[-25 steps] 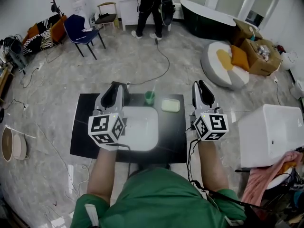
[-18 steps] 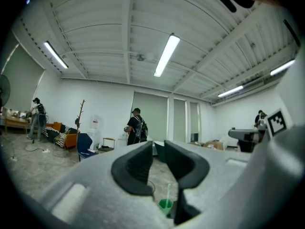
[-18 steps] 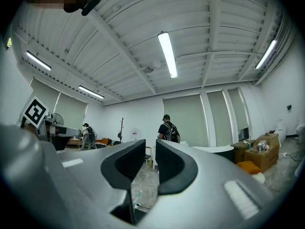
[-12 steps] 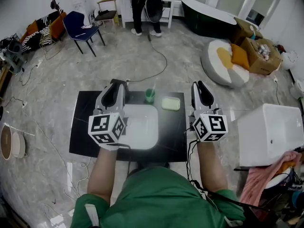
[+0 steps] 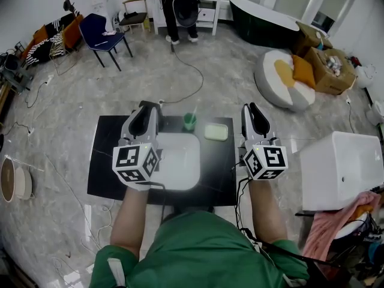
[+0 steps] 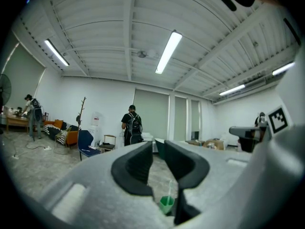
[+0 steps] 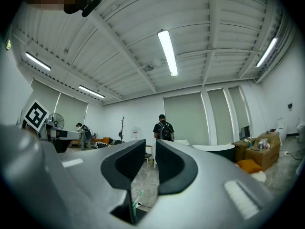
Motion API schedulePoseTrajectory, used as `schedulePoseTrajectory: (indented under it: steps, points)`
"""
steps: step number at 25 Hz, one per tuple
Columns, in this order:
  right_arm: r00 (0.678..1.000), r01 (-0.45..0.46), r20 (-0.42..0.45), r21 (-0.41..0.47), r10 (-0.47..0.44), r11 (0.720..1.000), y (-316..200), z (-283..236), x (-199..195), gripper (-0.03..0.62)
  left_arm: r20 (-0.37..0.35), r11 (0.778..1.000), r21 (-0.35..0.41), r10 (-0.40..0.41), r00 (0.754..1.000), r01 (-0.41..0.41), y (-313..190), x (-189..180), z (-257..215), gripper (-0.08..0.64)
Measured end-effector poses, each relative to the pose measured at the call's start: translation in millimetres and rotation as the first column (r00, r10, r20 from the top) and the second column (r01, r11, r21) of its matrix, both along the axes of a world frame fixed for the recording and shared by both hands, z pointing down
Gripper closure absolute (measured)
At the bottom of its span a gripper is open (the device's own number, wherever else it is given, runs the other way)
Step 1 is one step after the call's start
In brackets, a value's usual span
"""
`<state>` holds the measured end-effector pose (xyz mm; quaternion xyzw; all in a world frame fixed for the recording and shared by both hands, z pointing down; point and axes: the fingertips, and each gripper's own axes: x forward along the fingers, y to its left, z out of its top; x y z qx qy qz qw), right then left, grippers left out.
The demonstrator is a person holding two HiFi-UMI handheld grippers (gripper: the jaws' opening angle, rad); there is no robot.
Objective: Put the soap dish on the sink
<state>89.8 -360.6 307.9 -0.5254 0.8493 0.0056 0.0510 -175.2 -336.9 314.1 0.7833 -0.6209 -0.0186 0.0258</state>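
Note:
A pale green soap dish (image 5: pixel 216 131) lies on the black counter (image 5: pixel 105 167), to the right of and behind the white sink basin (image 5: pixel 180 164). A green cup (image 5: pixel 189 122) with a toothbrush stands behind the basin; it also shows low between the left jaws as the cup (image 6: pixel 167 204). My left gripper (image 5: pixel 146 108) hovers over the basin's left rim, jaws together and empty, seen again as the left gripper (image 6: pixel 158 144). My right gripper (image 5: pixel 252 108) hangs just off the counter's right edge, right of the dish, also shut on nothing, seen again as the right gripper (image 7: pixel 150 144).
A white tub-like box (image 5: pixel 342 167) stands at the right with pink cloth (image 5: pixel 336 227) below it. Behind are a blue chair (image 5: pixel 102 38), a round cushion (image 5: pixel 282 80), cartons (image 5: pixel 324 65), a person (image 5: pixel 180 2) and a floor cable (image 5: pixel 198 77).
Both grippers have stayed almost still over the counter. The person at the back has shifted a little to the left and farther away.

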Motion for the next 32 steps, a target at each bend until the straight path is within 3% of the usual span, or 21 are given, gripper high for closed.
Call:
schedulePoseTrajectory:
  steps: [32]
  points:
    - [1.000, 0.024, 0.009, -0.001, -0.024, 1.000, -19, 5, -7, 0.537, -0.006, 0.999, -0.038, 0.009, 1.000, -0.009, -22, 0, 17, 0.486]
